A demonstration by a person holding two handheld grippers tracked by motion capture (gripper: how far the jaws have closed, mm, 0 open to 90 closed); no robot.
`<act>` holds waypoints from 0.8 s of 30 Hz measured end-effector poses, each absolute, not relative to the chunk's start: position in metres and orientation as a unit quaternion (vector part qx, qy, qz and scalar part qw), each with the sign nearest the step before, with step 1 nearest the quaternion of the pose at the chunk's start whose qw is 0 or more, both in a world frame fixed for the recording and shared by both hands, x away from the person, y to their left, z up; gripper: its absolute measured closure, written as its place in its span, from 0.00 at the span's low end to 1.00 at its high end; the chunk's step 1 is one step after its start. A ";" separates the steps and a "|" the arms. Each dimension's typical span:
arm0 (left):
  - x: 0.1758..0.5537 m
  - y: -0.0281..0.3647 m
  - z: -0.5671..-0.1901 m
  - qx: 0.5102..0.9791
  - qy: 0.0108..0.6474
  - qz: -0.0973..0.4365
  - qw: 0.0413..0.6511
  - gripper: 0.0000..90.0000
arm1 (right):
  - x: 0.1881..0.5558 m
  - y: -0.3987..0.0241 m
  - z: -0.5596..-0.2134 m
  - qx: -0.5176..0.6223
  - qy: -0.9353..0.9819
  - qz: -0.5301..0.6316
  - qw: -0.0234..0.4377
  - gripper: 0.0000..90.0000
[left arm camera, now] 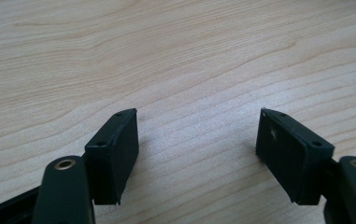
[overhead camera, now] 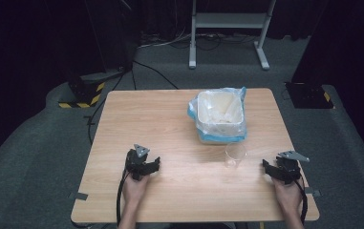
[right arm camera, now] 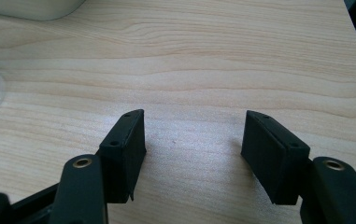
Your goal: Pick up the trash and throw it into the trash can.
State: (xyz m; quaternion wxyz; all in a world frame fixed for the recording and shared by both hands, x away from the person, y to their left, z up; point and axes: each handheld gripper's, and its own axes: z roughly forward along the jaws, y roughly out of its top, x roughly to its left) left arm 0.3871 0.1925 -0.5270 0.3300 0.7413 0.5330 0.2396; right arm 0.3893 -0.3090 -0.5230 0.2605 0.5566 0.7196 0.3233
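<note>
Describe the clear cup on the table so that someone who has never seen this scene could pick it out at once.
Start at the wooden table and find the white bin lined with a blue-edged bag, right of centre. The clear cup stands upright just in front of that bin, on the person's side, between it and the right claw. It is the see-through thing there, small and seemingly empty.

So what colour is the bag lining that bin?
Light blue, see-through bin liner; clearest in the high view.
</note>
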 end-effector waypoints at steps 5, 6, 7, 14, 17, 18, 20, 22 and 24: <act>0.387 0.192 -0.527 0.741 0.534 0.238 0.331 0.33 | 0.389 -0.309 -0.523 0.557 0.720 0.323 0.261 0.44; 0.387 0.193 -0.527 0.741 0.534 0.238 0.331 0.33 | 0.389 -0.309 -0.523 0.557 0.719 0.323 0.261 0.44; 0.387 0.193 -0.527 0.741 0.534 0.238 0.331 0.33 | 0.389 -0.309 -0.523 0.557 0.719 0.323 0.261 0.44; 0.388 0.193 -0.527 0.741 0.534 0.238 0.331 0.33 | 0.389 -0.309 -0.523 0.557 0.719 0.323 0.261 0.44; 0.388 0.193 -0.527 0.741 0.534 0.237 0.331 0.33 | 0.389 -0.309 -0.523 0.554 0.722 0.323 0.262 0.45; 0.388 0.192 -0.527 0.740 0.534 0.238 0.331 0.33 | 0.389 -0.309 -0.523 0.554 0.722 0.323 0.261 0.45; 0.388 0.193 -0.527 0.741 0.534 0.238 0.331 0.33 | 0.389 -0.309 -0.523 0.554 0.722 0.323 0.261 0.46; 0.388 0.193 -0.527 0.741 0.534 0.238 0.331 0.33 | 0.389 -0.308 -0.523 0.554 0.722 0.324 0.260 0.47; 0.388 0.193 -0.527 0.741 0.534 0.238 0.331 0.33 | 0.388 -0.308 -0.523 0.552 0.722 0.324 0.261 0.49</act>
